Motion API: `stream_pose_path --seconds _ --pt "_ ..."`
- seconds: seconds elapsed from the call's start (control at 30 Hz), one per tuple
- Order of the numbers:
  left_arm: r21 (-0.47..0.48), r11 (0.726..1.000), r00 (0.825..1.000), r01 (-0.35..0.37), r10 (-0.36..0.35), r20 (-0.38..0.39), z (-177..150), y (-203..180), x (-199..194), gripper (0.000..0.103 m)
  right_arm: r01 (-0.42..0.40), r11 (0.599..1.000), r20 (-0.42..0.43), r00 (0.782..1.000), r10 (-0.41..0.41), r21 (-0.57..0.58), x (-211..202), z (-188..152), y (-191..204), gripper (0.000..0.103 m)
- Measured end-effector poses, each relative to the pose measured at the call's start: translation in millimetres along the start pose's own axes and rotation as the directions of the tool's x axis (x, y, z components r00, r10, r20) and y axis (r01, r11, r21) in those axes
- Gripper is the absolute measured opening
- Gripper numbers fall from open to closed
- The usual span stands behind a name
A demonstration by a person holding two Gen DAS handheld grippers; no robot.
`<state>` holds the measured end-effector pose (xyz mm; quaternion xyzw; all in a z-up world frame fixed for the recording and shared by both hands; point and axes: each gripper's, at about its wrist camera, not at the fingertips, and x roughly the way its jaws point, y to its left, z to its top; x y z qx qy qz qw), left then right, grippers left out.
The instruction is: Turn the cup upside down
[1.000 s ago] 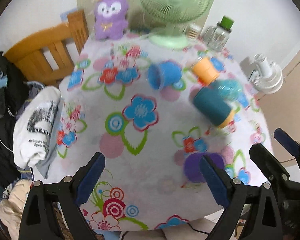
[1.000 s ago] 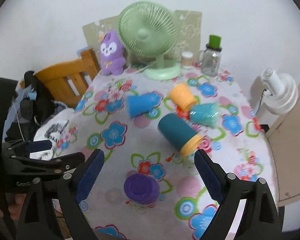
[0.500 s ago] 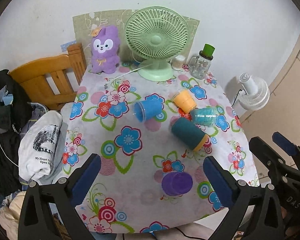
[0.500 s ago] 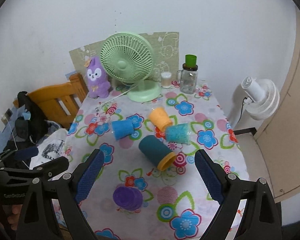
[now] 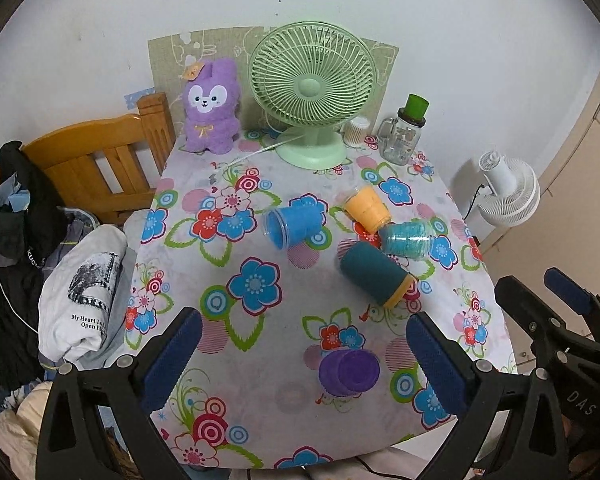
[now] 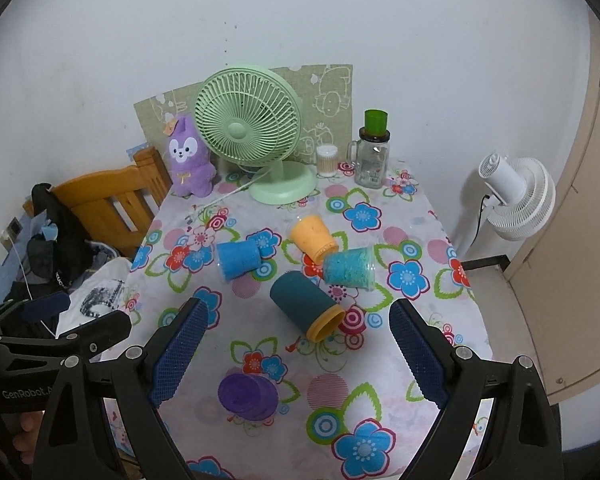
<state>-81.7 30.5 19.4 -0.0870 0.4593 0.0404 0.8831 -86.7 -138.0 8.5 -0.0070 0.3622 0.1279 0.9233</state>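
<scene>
Several cups are on the flowered tablecloth (image 5: pixel 204 264). A purple cup (image 5: pixel 349 372) (image 6: pixel 247 396) stands upside down near the front edge. A blue cup (image 5: pixel 294 226) (image 6: pixel 238 259), an orange cup (image 5: pixel 367 208) (image 6: pixel 314 237), a speckled teal cup (image 5: pixel 407 239) (image 6: pixel 350 266) and a dark teal cup with a yellow rim (image 5: pixel 374 274) (image 6: pixel 306 305) lie on their sides mid-table. My left gripper (image 5: pixel 302 354) is open and empty above the front edge. My right gripper (image 6: pixel 298 350) is open and empty, raised over the purple cup.
A green desk fan (image 5: pixel 312 92), a purple plush toy (image 5: pixel 210 106), a glass jar with a green cup on top (image 5: pixel 406 132) and a small container stand at the back. A wooden chair (image 5: pixel 100 160) with clothes is at the left. A white fan (image 5: pixel 508 192) is at the right.
Both grippers have pulled back and up from the table, so the cups look smaller and farther. The cups have not moved.
</scene>
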Motion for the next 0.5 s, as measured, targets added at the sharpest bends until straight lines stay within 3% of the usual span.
stream_pose_path --seconds 0.5 --pt "-0.01 1.0 1.0 -0.015 0.015 -0.01 -2.3 -0.5 2.6 0.103 -0.009 1.0 -0.028 1.0 0.009 -0.005 5.2 -2.2 -3.9 0.094"
